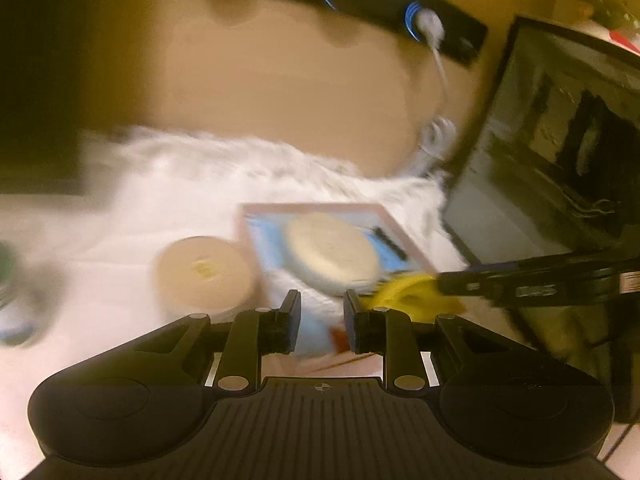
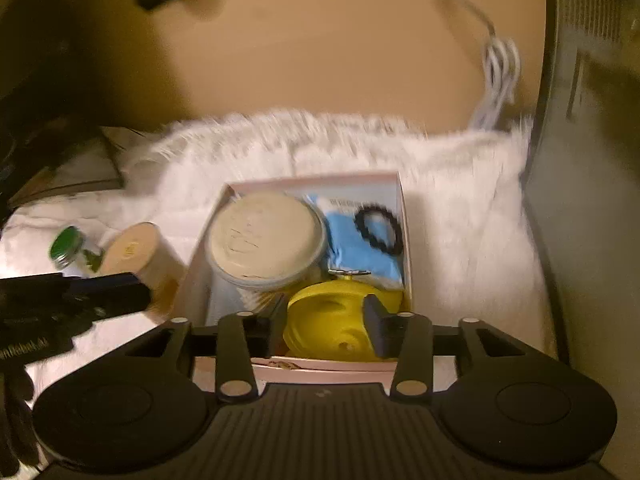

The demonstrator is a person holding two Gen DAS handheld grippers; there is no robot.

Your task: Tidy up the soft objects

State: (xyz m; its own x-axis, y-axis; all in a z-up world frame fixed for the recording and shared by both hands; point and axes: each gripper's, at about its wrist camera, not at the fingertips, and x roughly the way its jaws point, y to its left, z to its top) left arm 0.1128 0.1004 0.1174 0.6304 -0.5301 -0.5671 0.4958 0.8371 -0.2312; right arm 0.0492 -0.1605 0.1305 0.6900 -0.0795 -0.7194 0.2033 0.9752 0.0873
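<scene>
Partly legible: blurred gripper label.

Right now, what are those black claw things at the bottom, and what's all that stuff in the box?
They are two grabbers a person holds, each with a camera looking along its fingers. One picture is from the left gripper, which is open with nothing in it. The other is from the right gripper, whose fingers sit on either side of a yellow round toy. I cannot tell if they are squeezing it. The toy lies in a pink box with a round lidded tub, a blue cloth and a black hair tie. The box rests on a white fluffy pillow.
</scene>
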